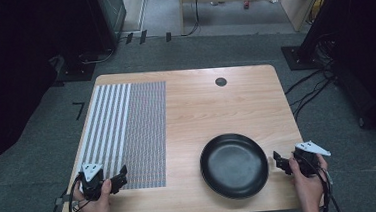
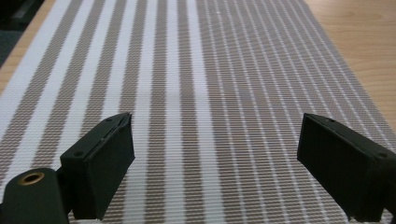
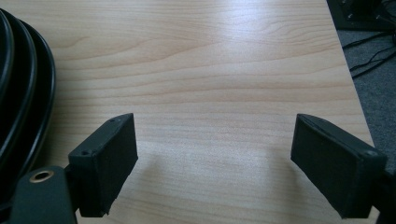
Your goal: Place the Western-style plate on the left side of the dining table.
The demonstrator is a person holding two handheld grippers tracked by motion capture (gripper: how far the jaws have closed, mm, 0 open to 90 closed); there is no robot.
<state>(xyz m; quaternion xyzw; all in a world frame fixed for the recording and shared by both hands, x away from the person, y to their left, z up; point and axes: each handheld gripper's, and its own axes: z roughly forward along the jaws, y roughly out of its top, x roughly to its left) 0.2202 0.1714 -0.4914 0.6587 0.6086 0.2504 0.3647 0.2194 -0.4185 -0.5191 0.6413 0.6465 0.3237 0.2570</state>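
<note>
Your left gripper (image 1: 115,180) hovers wide open and empty over the near edge of the striped woven placemat (image 1: 127,133), handy for lifting it. The round black plate (image 1: 234,165) lies between your hands, your right gripper (image 1: 281,162) open and empty just beside its rim.

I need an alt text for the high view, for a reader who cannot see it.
A wooden table holds a striped woven placemat at left and a black plate at right. Two hands at the near edge each hold an open claw: the left claw over the placemat, the right claw beside the plate.
</note>
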